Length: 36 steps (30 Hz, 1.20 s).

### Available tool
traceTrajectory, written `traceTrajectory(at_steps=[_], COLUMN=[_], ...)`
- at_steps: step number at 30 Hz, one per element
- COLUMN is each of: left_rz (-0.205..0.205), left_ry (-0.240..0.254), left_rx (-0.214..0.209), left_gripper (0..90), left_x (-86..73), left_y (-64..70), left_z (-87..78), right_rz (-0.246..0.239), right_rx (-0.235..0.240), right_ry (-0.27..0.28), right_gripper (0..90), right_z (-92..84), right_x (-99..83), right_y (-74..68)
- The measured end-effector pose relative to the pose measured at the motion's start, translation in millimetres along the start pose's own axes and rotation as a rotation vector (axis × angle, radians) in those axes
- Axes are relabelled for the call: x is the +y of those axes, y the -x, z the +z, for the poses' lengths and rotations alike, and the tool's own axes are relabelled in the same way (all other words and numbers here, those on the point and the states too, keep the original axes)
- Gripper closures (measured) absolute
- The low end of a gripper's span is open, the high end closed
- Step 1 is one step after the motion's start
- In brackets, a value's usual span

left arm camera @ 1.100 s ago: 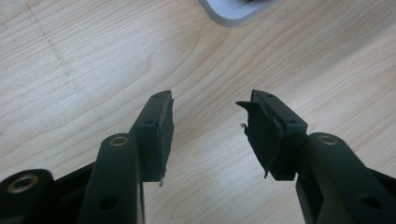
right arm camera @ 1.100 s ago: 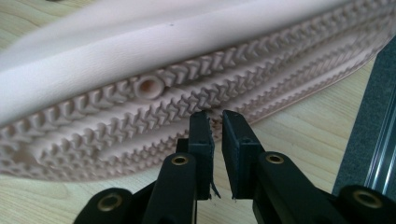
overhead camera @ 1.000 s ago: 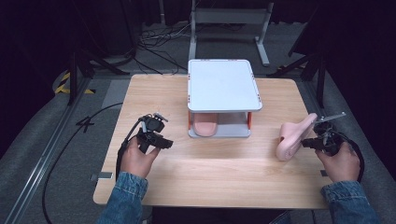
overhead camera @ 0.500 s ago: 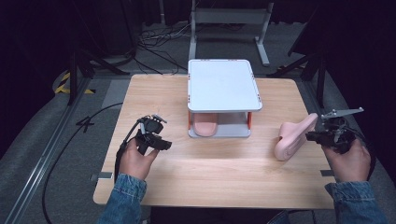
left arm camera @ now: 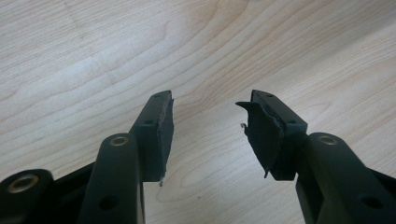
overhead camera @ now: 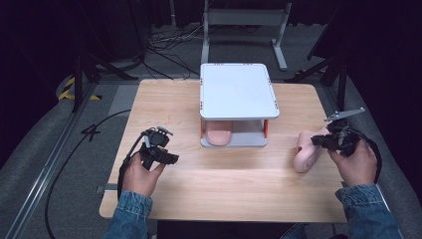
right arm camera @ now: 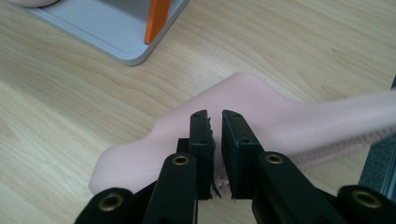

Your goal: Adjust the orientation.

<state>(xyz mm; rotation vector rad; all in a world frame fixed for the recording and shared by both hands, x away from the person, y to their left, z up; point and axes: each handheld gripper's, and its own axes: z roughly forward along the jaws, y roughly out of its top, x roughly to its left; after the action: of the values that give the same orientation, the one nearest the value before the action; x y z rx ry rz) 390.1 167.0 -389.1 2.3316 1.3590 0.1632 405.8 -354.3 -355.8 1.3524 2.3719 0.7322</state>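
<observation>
A pink slipper (overhead camera: 304, 157) is at the table's right side, tilted, its upper end raised. My right gripper (overhead camera: 318, 141) is shut on its thin edge. In the right gripper view the black pads (right arm camera: 201, 135) pinch the slipper (right arm camera: 140, 158); the jaws have just closed a little further on it. A second pink slipper (overhead camera: 219, 134) lies on the lower shelf of a white two-tier rack (overhead camera: 238, 89). My left gripper (overhead camera: 171, 159) is held low over the table's left front. It stands open (left arm camera: 210, 107) over bare wood with nothing between its pads.
The rack stands at the middle back of the wooden table (overhead camera: 239, 194). Its grey base and an orange post (right arm camera: 156, 18) lie close ahead of the right gripper. Cables trail off the table's left edge onto the dark floor.
My right hand has risen a little and shifted, carrying the pink slipper with it. The left hand and its gripper have stayed where they were.
</observation>
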Motion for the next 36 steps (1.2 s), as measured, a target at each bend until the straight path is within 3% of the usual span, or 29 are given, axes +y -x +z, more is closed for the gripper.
traceTrajectory(at_steps=[8, 11, 14, 16, 19, 20, 22, 24, 25, 29, 36], left_rz=[0.048, 0.064, 0.084, 0.088, 0.093, 0.093, 0.095, 0.094, 0.097, 0.093, 0.077], left_ry=[-0.006, -0.01, -0.017, -0.016, -0.02, -0.02, -0.016, -0.017, -0.018, -0.014, -0.012], left_rx=[-0.014, -0.02, -0.028, -0.036, -0.04, -0.04, -0.04, -0.044, -0.043, -0.039, -0.034], left_gripper=[50.9, 50.9, 50.9, 50.8, 50.8, 50.8, 50.8, 50.8, 50.8, 50.8, 50.8], left_x=[19.8, 27.2, 33.7, 36.2, 39.1, 39.1, 40.3, 40.6, 40.6, 38.9, 33.3], left_y=[8.5, 11.4, 15.4, 17.4, 18.6, 18.6, 19.0, 20.2, 20.6, 18.6, 14.9], left_z=[7.9, 11.6, 15.6, 17.8, 19.2, 19.2, 19.1, 19.4, 19.4, 18.0, 15.1], right_rz=[0.034, 0.049, 0.07, 0.101, 0.156, 0.156, 0.14, 0.111, 0.078, 0.032, 0.051], right_rx=[-0.027, -0.067, -0.077, -0.081, -0.056, -0.056, -0.001, -0.016, 0.008, 0.008, 0.02], right_ry=[-0.025, -0.064, -0.085, -0.12, -0.22, -0.22, -0.198, -0.236, -0.235, -0.257, -0.212], right_gripper=[83.2, 84.9, 85.1, 85.3, 84.2, 84.2, 83.9, 86.2, 84.2, 79.0, 63.0], right_z=[-18.9, -27.3, -29.8, -31.4, -26.8, -26.8, -21.3, -8.7, 5.2, 23.0, 7.1], right_x=[-21.0, -32.5, -38.3, -44.6, -54.9, -54.9, -58.4, -57.2, -55.9, -52.4, -48.9], right_y=[2.5, 5.8, 9.5, 14.6, 19.8, 19.8, 19.5, 13.8, 7.4, 0.0, 3.1])
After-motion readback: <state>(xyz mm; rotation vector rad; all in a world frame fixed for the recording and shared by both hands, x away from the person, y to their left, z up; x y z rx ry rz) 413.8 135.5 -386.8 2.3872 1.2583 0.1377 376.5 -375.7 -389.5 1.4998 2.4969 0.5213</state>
